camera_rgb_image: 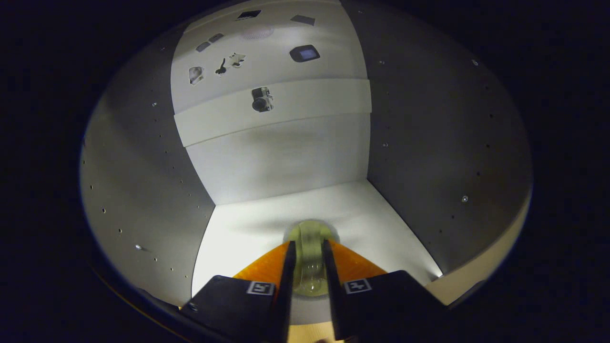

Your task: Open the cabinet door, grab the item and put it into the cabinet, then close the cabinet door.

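Pale, matte panels surround the tool (309, 259) on three sides, so from the gripper view the cabinet (143, 190) is already open and the tool reaches inside it; the door itself cannot be made out; the opening step reads as done, the grabbing too. Between the fingers sits the item (310, 238), a small, translucent yellowish-green thing, round at its far end; both fingers press on its sides, so the tool is clamped on it. It hangs low over the cabinet floor (381, 219), at about 6 o'clock from the back wall (286, 162), whether touching the floor or just above it I cannot tell. Up at 12 o'clock a horizontal band (314, 102) crosses the back, and small stickers (262, 99) dot it and the surface above. Still left, as I judge it: set the item down, part the fingers, draw out, shut the door. Pose: tool level-ish, pointing straight into the cabinet, tilted slightly down toward the floor, centred between the side walls.
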The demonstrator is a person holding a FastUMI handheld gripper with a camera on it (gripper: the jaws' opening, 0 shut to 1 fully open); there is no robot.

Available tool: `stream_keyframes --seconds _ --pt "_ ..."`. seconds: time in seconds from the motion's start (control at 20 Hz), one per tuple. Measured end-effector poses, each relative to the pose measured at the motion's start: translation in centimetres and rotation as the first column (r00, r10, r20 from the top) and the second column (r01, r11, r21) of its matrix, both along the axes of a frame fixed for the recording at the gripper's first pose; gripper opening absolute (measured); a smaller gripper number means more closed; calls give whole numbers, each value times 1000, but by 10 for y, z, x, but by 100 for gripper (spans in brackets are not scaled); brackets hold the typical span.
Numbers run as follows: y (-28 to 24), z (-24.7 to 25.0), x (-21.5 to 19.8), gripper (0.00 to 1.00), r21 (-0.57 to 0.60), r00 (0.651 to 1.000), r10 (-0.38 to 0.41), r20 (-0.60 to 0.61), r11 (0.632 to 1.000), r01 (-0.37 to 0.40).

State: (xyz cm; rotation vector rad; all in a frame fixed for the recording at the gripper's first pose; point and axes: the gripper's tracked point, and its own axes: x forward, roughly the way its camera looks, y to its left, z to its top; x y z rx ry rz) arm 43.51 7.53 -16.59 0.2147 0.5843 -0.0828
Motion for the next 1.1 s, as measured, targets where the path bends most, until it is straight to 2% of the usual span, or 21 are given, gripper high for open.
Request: stream_keyframes --seconds 0.2,0.3,0.4,0.6,0.75,0.9,1.1 --pt "-6 25 -1 89 11 996 -33 81 999 32" --pt "-7 41 -7 90 32 993 -41 111 999 38" --pt "-11 59 -15 98 21 986 -45 158 999 42" --pt "-13 96 -46 98 -41 968 -7 250 999 18" --pt "-16 137 -82 98 -117 932 21 363 993 24" --pt "-18 181 -130 98 -186 874 54 483 982 42" --pt "-24 215 -203 96 -166 827 50 560 985 53"
